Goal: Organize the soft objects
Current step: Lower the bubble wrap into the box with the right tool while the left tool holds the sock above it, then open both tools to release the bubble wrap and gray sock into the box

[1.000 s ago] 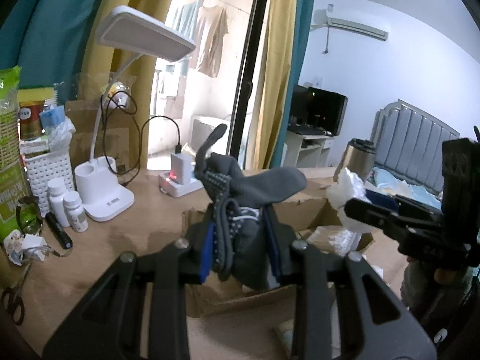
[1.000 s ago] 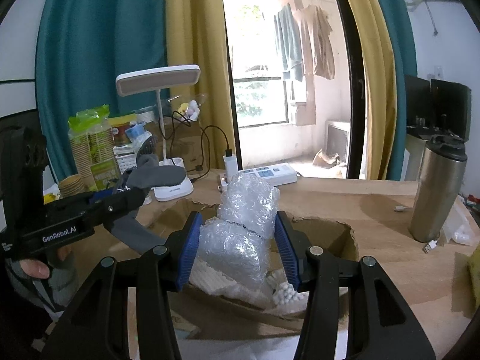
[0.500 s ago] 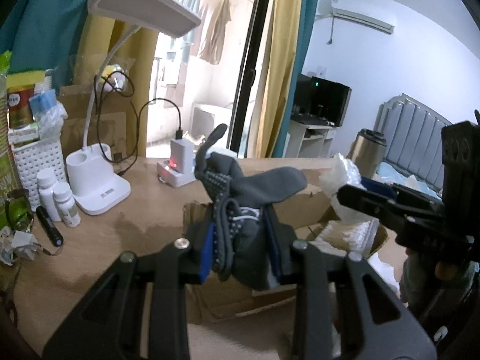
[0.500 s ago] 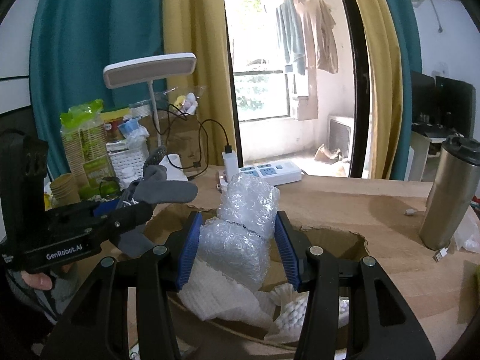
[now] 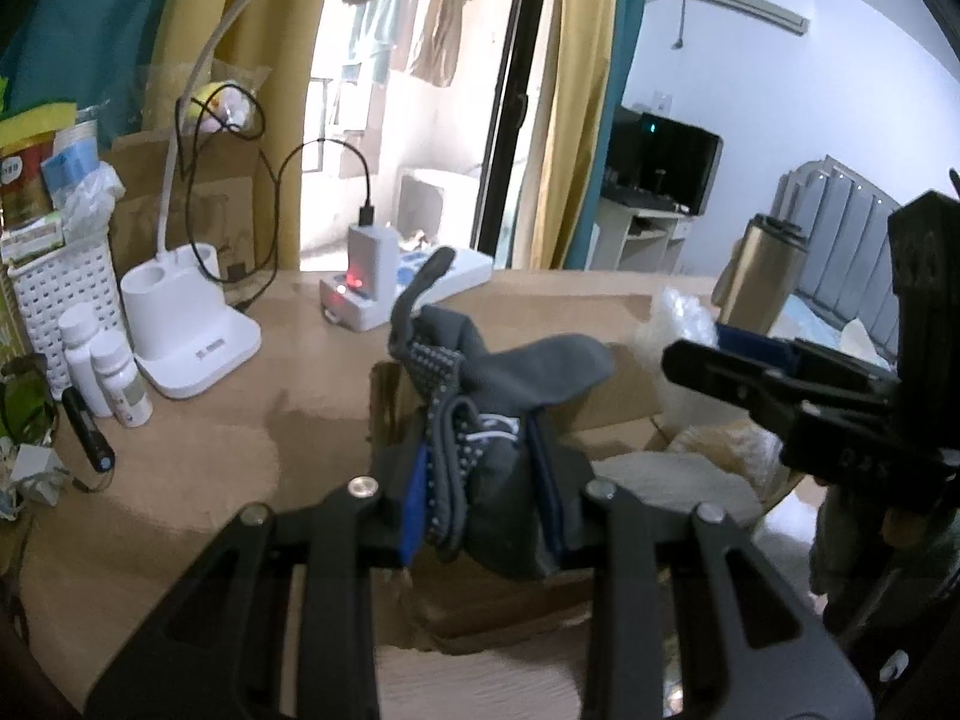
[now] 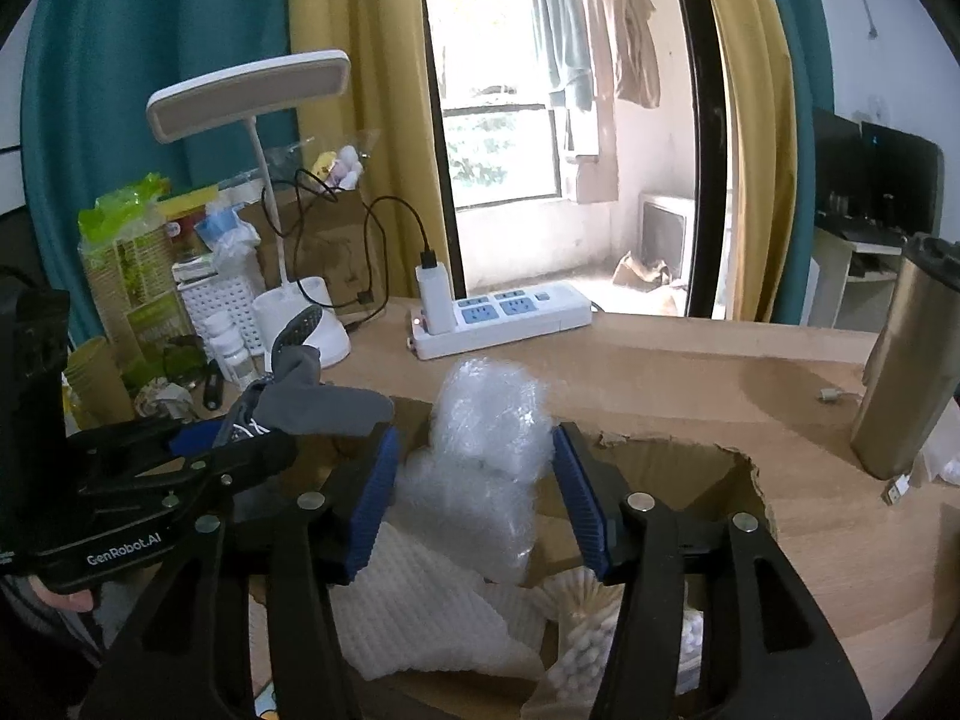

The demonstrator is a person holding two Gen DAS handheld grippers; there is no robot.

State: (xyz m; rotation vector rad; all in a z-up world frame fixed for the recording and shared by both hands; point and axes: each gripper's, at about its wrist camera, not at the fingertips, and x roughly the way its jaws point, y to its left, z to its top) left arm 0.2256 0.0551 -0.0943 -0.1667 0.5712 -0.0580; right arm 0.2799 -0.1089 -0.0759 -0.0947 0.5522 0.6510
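My left gripper is shut on a bundle of grey socks with dotted soles, held over the open cardboard box. The socks also show in the right wrist view, left of my right gripper. My right gripper is shut on a wad of clear bubble wrap, held over the same box. White foam sheet and cotton swabs lie inside the box. The bubble wrap also shows in the left wrist view.
A white desk lamp, power strip, white basket, pill bottles and snack bags stand along the back left of the wooden table. A steel tumbler stands at the right.
Both grippers have moved forward and a little lower over the box, still holding the socks and the bubble wrap. The inside of the box shows more.
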